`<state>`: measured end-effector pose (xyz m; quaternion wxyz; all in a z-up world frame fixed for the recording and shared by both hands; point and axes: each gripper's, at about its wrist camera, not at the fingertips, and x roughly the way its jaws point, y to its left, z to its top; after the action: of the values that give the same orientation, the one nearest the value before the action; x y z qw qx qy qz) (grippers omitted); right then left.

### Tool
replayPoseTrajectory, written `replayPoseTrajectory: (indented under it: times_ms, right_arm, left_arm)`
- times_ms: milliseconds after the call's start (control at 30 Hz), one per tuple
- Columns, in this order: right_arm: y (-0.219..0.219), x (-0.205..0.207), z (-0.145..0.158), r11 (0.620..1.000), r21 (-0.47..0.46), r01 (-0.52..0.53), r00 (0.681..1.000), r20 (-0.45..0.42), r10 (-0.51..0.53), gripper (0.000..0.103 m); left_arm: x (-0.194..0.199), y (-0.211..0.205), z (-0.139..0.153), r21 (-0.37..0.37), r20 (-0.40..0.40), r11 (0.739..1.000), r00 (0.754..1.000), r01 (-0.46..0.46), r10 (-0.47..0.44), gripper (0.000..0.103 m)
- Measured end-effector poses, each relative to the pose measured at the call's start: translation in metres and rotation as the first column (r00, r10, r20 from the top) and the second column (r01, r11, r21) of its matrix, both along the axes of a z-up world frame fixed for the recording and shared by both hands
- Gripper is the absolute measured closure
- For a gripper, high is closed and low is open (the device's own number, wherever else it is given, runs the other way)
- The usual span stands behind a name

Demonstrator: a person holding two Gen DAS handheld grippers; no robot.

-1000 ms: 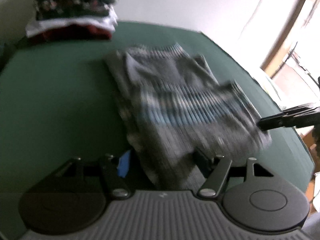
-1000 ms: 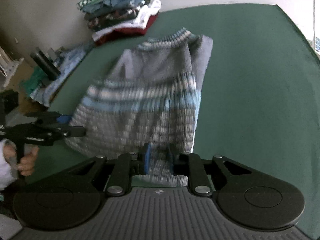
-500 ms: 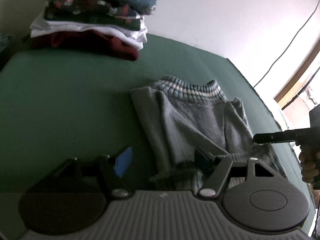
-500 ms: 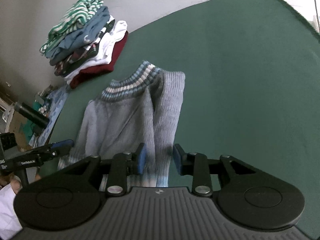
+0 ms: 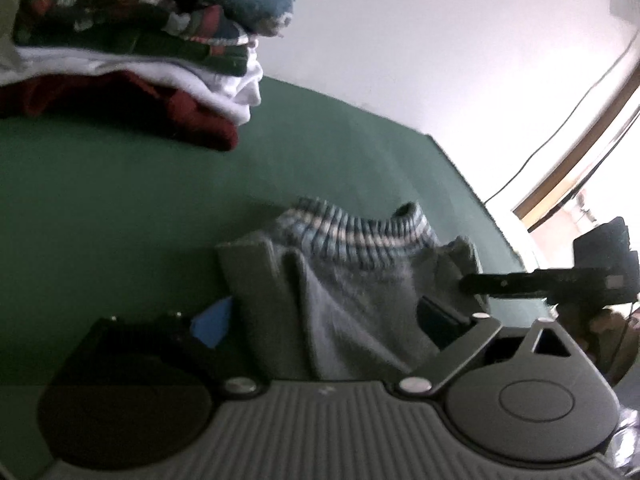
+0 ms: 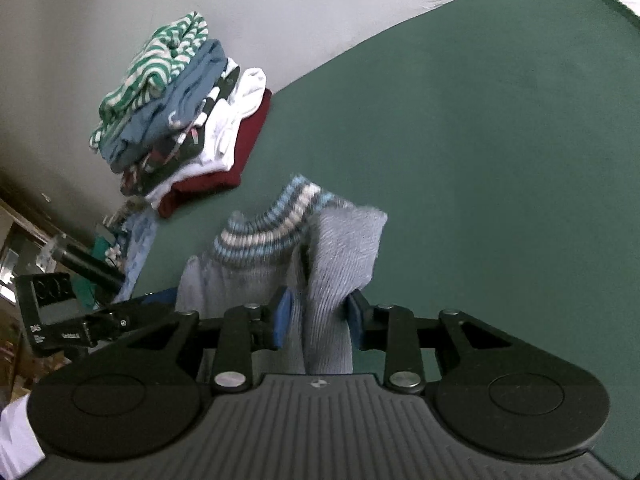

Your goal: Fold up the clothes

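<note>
The grey sweater (image 6: 280,264) lies folded on the green table (image 6: 500,140), its striped ribbed band (image 6: 272,220) at the far end, toward the stack (image 6: 180,112) of folded clothes that sits near the wall. In the right wrist view the right gripper (image 6: 318,316) stands narrow, its blue-padded fingers (image 6: 282,316) either side of a thick fold of the sweater's near edge — the knit fills the gap between them, though whether the pads are pressing on it cannot be told. The left gripper (image 5: 324,320) has just been opening and now stands wide; the sweater lies between its fingers, with the blue pad (image 5: 212,320) clear of the cloth on one side. From the left wrist view the right gripper's finger (image 5: 516,282) reaches across to the sweater's far side edge — a hand (image 5: 592,328) shows dimly behind it. In the right wrist view a white sleeve (image 6: 16,440) shows at the lower corner, below the left gripper.
</note>
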<state>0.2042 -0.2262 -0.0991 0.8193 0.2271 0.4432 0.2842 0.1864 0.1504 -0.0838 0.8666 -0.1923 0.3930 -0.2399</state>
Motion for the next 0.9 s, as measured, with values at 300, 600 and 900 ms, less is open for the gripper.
replayPoseTrajectory:
  times_ms: [300, 600, 900]
  right_arm:
    - [0.006, 0.035, -0.003, 0.999, 0.036, 0.023, 1.000, 0.012, -0.023, 0.071]
    - [-0.004, 0.056, -0.011, 0.989, 0.139, -0.050, 0.994, -0.090, 0.063, 0.068]
    - [0.010, 0.053, 0.001, 0.990, -0.025, -0.138, 0.990, -0.029, 0.138, 0.087]
  left_arm:
    - [0.031, 0.011, -0.006, -0.135, -0.026, 0.990, 0.999, -0.034, 0.031, 0.002]
    - [0.035, 0.022, -0.011, -0.213, -0.058, 0.974, 0.996, -0.073, 0.062, 0.012]
    - [0.026, 0.024, -0.012, -0.138, -0.043, 0.983, 0.992, -0.125, 0.121, 0.049]
